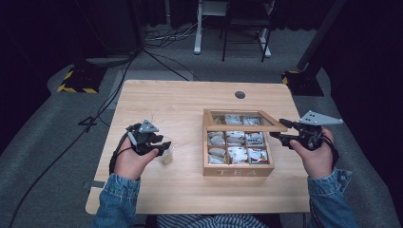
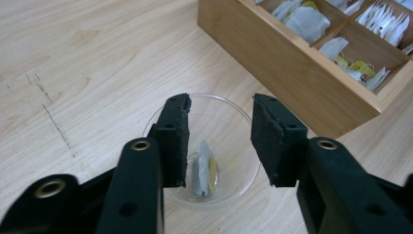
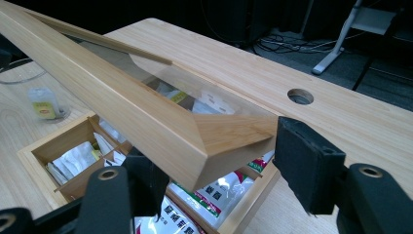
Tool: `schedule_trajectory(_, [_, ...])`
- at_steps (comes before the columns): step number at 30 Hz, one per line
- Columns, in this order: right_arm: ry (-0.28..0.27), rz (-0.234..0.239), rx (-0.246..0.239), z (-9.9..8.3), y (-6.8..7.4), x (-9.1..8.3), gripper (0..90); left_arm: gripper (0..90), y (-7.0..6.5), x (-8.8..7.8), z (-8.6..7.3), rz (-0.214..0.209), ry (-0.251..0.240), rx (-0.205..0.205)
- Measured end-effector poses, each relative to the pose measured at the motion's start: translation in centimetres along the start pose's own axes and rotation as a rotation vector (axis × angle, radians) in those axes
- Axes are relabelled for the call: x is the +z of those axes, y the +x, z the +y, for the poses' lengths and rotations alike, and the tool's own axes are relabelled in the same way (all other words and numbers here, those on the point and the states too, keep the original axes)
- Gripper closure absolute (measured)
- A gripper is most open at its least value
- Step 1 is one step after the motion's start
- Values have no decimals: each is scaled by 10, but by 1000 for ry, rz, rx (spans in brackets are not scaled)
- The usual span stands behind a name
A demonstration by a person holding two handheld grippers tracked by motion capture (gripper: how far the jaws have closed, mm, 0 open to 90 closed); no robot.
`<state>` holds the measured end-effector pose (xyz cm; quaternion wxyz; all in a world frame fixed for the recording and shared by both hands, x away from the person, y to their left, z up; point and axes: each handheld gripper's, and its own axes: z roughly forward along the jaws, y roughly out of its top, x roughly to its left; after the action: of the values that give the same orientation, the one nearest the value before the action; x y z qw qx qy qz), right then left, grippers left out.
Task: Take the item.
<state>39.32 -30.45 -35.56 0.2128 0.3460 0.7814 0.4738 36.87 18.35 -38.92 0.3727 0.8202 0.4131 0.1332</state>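
High view: in the lower left of the frame, the left hand-held gripper (image 1: 159,148) is held over a small clear cup (image 1: 167,151) on the table (image 1: 180,102), its jaws parted with nothing gripped. In the left gripper view the tea bag (image 2: 205,168) is seen lying inside the cup, between the pads but free of both.

Right of centre, the wooden tea box (image 1: 237,170) stands with its compartments full of bags. Its glass-paned lid (image 1: 247,127) is propped half open above the box. At the right of the frame, the lid's corner is pinched by the right hand-held gripper (image 1: 280,130); in the right gripper view the wooden frame is seen clamped between the two pads.

The work is judged nearly done: the bag is delivered, and the lid remains to be lowered. The cup is light and could be tipped if the left jaws were withdrawn sideways rather than lifted. The lid is held by one corner only, so it could slip and drop shut, or the box could be dragged across the table.
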Motion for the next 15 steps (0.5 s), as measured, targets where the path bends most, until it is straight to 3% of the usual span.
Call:
schedule_trajectory(7, [2,-1,1,0,0,0,399,436,6,-8,0,29,-44,-8])
schedule_trajectory(15, [8,-8,8,-3,0,-3,399,397,17,-12,0,60,-62,-12])
